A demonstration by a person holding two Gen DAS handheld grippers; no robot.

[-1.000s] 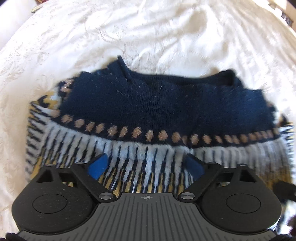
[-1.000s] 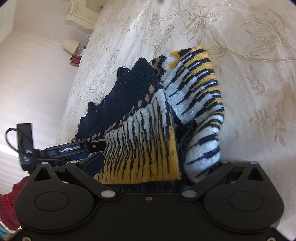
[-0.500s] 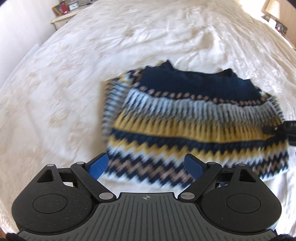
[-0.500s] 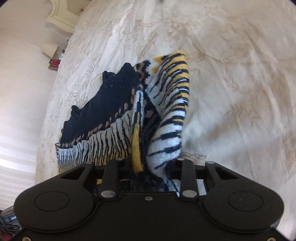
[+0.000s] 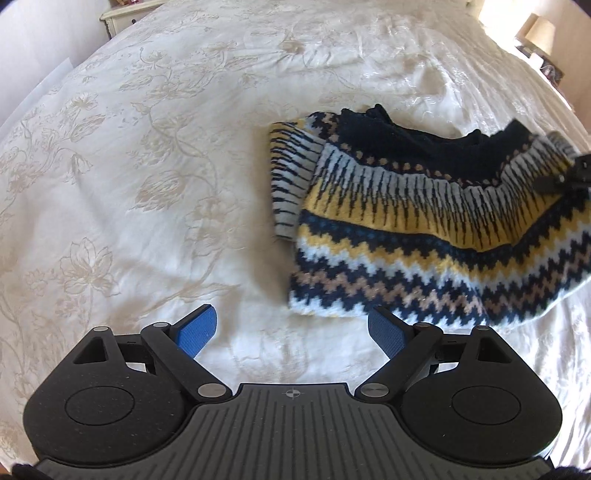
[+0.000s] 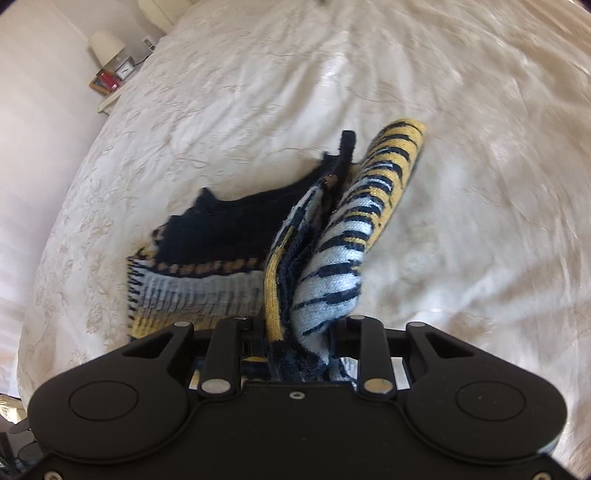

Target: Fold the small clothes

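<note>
A small knitted sweater (image 5: 424, 229), navy with yellow, white and tan zigzag bands, lies folded on the white bedspread (image 5: 147, 184) at the right of the left wrist view. My left gripper (image 5: 291, 332) is open and empty, just short of the sweater's near hem. My right gripper (image 6: 301, 354) is shut on the sweater's edge (image 6: 332, 266) and lifts that side off the bed; it shows at the right edge of the left wrist view (image 5: 565, 177).
The bedspread (image 6: 461, 184) has a pale flower pattern and some creases. A bedside table with a lamp (image 6: 107, 48) stands far left in the right wrist view. Another bedside table (image 5: 125, 14) stands at the top left of the left wrist view.
My left gripper has pulled back and to the left, off the sweater, still open. My right gripper has closed on the sweater's edge and raised it.
</note>
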